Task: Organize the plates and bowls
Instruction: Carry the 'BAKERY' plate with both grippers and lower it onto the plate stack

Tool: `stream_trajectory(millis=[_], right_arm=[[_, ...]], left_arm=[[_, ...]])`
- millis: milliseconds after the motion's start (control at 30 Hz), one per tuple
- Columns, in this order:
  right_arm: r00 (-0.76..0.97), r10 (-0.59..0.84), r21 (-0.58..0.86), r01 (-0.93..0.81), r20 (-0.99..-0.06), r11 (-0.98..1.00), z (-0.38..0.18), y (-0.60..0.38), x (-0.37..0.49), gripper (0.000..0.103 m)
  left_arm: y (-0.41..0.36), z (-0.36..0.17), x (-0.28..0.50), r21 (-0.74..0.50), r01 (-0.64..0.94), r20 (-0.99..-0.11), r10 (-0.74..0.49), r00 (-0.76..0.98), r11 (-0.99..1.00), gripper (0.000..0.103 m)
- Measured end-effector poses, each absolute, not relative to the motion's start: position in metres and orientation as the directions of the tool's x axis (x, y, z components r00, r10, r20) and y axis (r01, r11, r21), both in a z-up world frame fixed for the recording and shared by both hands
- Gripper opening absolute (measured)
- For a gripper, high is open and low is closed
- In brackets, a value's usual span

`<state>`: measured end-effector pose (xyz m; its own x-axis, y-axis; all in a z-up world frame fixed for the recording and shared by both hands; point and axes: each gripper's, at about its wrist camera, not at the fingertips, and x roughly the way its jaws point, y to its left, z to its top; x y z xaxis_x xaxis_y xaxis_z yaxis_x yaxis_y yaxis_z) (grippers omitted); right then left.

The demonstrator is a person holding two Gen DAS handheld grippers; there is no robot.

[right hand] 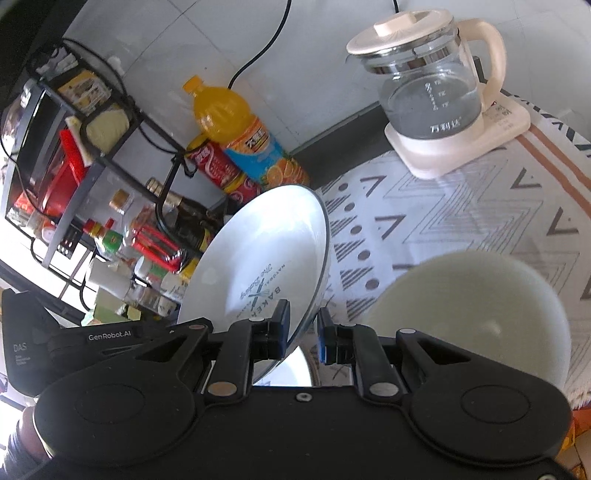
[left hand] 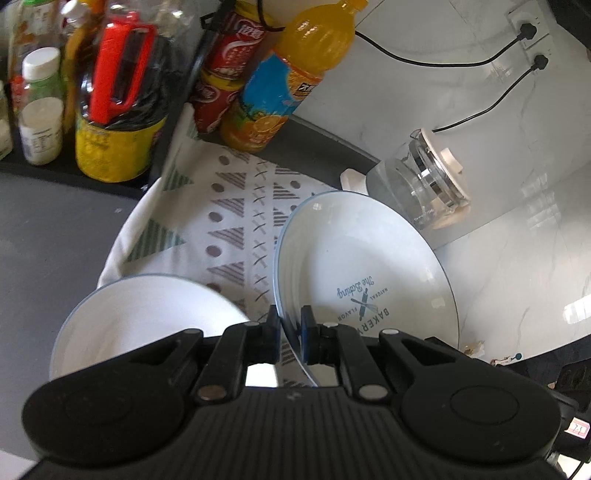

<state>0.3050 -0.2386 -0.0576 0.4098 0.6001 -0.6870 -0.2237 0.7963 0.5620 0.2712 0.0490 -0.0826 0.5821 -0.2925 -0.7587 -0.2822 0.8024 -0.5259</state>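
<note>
You have both the left gripper [left hand: 290,334] and right gripper [right hand: 303,334] clenched on the plate [left hand: 365,269] rim at six o'clock, keeping it tilted clear of the bowl [right hand: 476,314].

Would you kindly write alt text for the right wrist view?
The right hand-held gripper pinches the rim of a tilted white plate above a patterned cloth. A white bowl sits right; bottles and a glass kettle stand behind.

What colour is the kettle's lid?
Cream; the kettle lid shows best in the right wrist view.
</note>
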Motion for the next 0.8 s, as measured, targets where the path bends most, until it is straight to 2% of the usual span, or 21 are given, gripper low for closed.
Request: stream_trajectory(millis=[800], right_arm=[[0.33,0.544,0.469,-0.283,-0.772,0.837,-0.092,-0.172,0.233,0.015]], left_arm=[[0.094,-0.117,0.177,-0.515,-0.355,-0.786,-0.265,0.559,0.78,0.007]])
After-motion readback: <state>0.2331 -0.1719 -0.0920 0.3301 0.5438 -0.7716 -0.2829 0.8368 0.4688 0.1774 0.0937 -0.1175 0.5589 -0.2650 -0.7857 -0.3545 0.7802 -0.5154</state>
